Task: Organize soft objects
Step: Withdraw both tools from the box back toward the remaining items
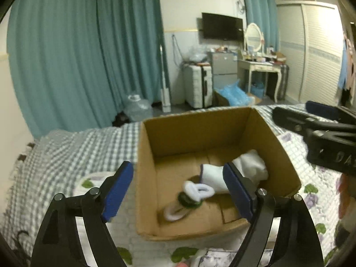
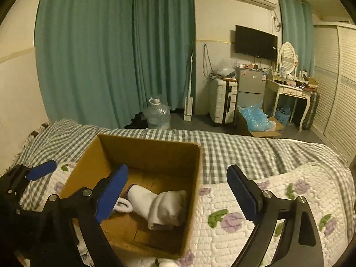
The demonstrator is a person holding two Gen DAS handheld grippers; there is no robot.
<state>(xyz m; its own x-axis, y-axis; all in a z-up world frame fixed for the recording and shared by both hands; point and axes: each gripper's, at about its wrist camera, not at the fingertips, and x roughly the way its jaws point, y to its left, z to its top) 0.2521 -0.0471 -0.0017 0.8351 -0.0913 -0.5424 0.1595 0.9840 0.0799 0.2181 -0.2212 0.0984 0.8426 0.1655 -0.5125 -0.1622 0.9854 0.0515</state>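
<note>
An open cardboard box (image 1: 200,124) stands on the bed and also shows in the right wrist view (image 2: 146,146). Inside lie a folded white cloth (image 1: 251,166), seen too from the right (image 2: 164,209), and small rolled white and dark green items (image 1: 191,198). My left gripper (image 1: 178,191) is open and empty just above the box's near rim. My right gripper (image 2: 178,195) is open and empty over the box's right wall. The right gripper also shows at the right edge of the left view (image 1: 316,120); the left gripper at the left edge of the right view (image 2: 33,173).
The bed has a grey checked sheet (image 2: 233,149) and a white floral quilt (image 2: 278,211). Beyond the bed are teal curtains (image 2: 111,51), a water jug (image 2: 156,113), a white suitcase (image 2: 222,102), a small fridge (image 2: 250,86) and a dressing table (image 2: 289,89).
</note>
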